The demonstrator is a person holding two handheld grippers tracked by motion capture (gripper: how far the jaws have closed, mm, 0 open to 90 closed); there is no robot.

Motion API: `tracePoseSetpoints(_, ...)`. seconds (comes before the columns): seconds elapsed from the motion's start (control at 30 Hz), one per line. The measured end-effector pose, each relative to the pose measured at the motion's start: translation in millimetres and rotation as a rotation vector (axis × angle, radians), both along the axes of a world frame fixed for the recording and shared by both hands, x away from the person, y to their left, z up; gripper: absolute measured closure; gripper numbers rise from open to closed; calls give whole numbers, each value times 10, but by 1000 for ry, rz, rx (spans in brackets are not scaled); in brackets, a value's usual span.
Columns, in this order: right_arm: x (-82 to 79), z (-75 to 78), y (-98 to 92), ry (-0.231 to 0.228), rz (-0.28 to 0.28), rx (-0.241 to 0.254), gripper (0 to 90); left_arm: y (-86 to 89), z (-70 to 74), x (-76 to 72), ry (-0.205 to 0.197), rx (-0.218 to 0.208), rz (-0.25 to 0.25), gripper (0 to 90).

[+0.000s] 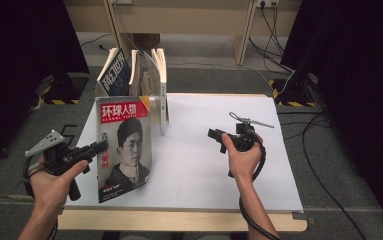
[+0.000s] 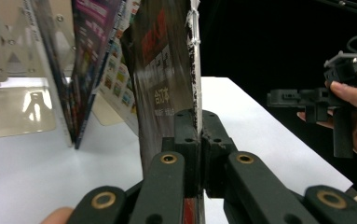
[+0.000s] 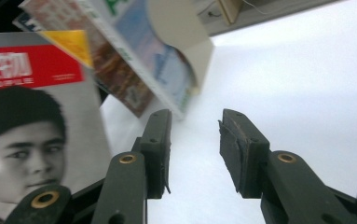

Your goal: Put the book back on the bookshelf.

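Standing upright on the white worktop [image 1: 219, 170], a red-topped magazine [image 1: 124, 147] with a portrait on its cover is pinched by its left edge in the left claw [image 1: 101, 146]. In the left gripper view the two black jaws are pressed tight together on the cover's edge, so the grip, not the paper's own stiffness, keeps it vertical. The magazine sits at the near left of the worktop, in front of a row of other magazines [image 1: 134, 75] that lean against each other between pale bookend plates [image 2: 20, 105] at the back left. Holding it upright and facing the same way as that row looks, to my eye, like a way to slide it in or out of the stand without bending it.

The right claw [image 1: 216, 136] hangs over the middle of the worktop, well apart from the magazine, pointed toward it. Its jaws stand about half open with nothing between them. I would guess it is waiting to steady the free edge or part the row.
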State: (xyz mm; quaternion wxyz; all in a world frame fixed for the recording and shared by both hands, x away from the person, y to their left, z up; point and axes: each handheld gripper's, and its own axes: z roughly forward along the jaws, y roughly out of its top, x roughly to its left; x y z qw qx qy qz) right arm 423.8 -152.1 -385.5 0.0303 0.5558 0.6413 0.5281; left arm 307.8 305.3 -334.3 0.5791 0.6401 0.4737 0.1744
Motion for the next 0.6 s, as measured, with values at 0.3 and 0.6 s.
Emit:
tracePoseSetpoints(0.3,-49,-234,-153,39,-46,-6,632,110,54,-92,-34,19,27,870)
tracePoseSetpoints(0.6,-118,-386,-253,57,-78,-23,631,260,43,-189,-42,19,62,871)
